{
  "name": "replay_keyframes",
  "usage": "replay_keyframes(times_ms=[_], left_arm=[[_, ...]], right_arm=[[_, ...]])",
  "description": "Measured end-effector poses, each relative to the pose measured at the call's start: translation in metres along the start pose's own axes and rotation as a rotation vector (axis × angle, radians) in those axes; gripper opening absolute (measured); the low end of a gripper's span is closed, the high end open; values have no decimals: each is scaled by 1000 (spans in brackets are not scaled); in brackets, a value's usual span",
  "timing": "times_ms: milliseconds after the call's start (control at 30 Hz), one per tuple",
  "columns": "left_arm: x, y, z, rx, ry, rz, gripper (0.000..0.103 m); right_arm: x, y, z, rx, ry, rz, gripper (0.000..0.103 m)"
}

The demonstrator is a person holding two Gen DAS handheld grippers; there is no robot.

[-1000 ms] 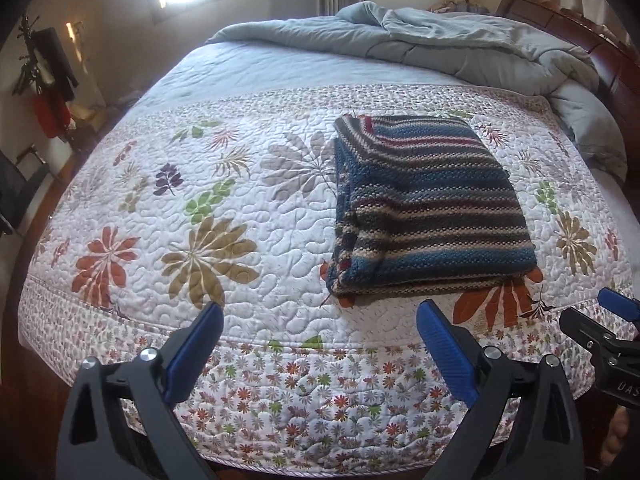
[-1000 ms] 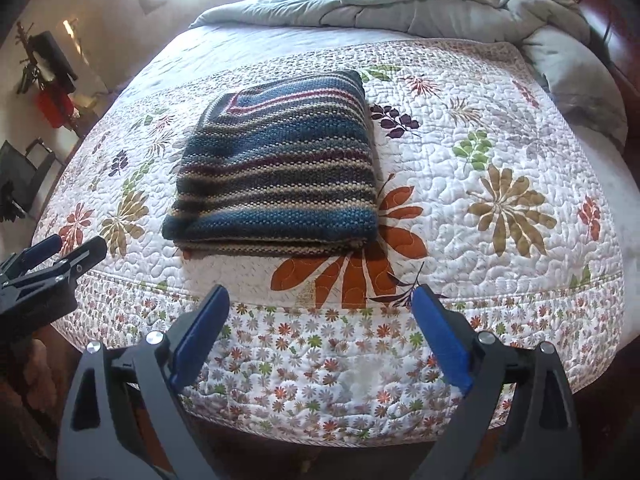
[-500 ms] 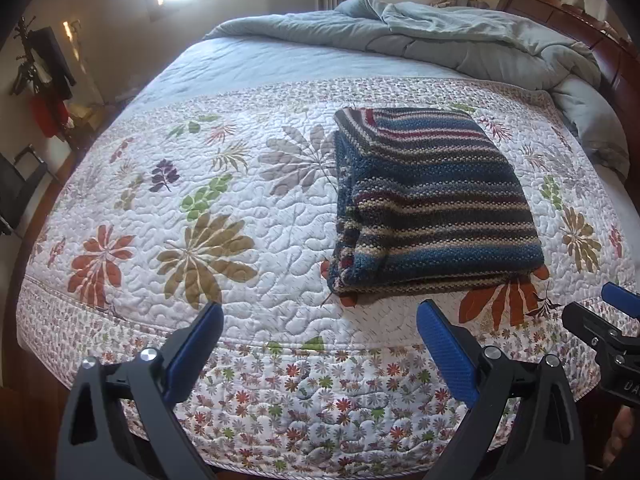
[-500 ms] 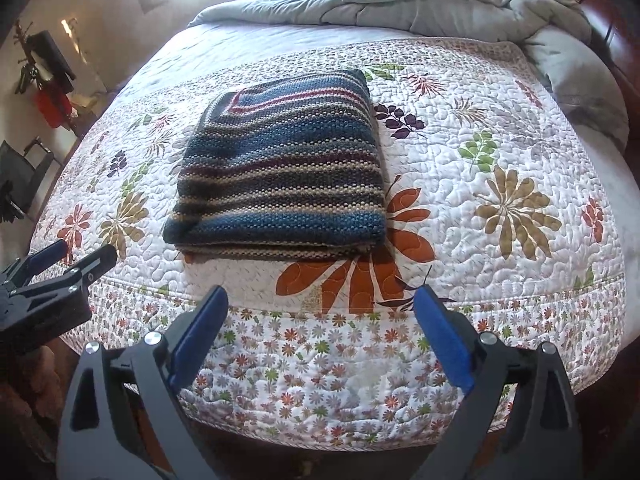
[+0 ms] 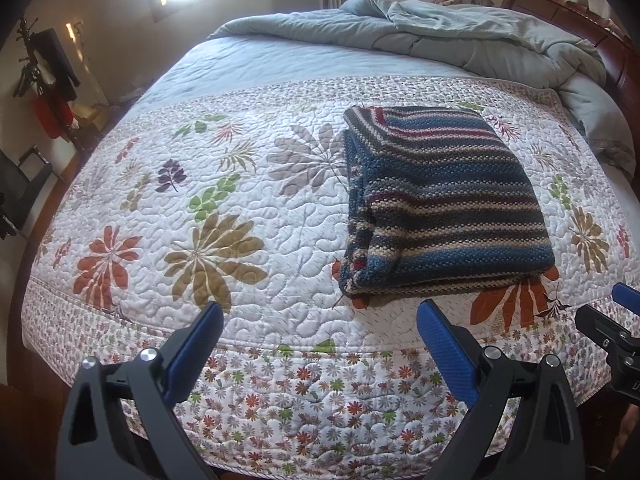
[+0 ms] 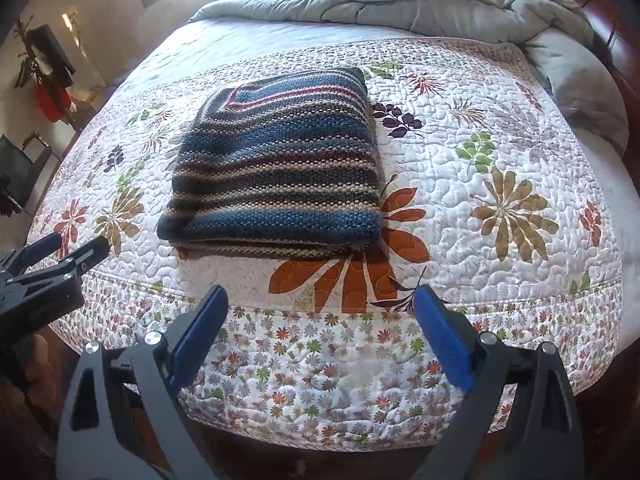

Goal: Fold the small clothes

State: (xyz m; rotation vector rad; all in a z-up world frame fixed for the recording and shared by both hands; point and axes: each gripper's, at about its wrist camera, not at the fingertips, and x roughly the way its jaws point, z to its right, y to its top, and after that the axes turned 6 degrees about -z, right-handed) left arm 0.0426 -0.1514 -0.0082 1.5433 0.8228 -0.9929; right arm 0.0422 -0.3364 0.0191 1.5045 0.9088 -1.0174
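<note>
A striped knit garment (image 5: 444, 208) in blue, tan and maroon lies folded into a neat rectangle on the floral quilt (image 5: 240, 216); it also shows in the right wrist view (image 6: 280, 176). My left gripper (image 5: 320, 312) is open and empty, held off the bed's near edge, short of the garment. My right gripper (image 6: 320, 300) is open and empty, also off the near edge below the garment. The right gripper shows at the right edge of the left wrist view (image 5: 616, 320), the left gripper at the left edge of the right wrist view (image 6: 52, 256).
A rumpled grey-blue duvet (image 5: 460, 40) is bunched at the far end of the bed by a dark wooden headboard (image 5: 580, 20). A coat stand with red and black items (image 5: 48, 80) and a dark chair (image 5: 24, 184) stand at the left.
Both grippers have drawn back slightly and tilted; the garment sits a little higher in the right wrist view. The garment itself has not moved. Both grippers stay open.
</note>
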Motion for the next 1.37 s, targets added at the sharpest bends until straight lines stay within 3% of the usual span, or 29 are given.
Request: replay_keyframes(times_ms=[1367], left_arm=[[0, -1, 0, 34, -18, 6, 98]], right_arm=[[10, -2, -5, -1, 7, -21, 94]])
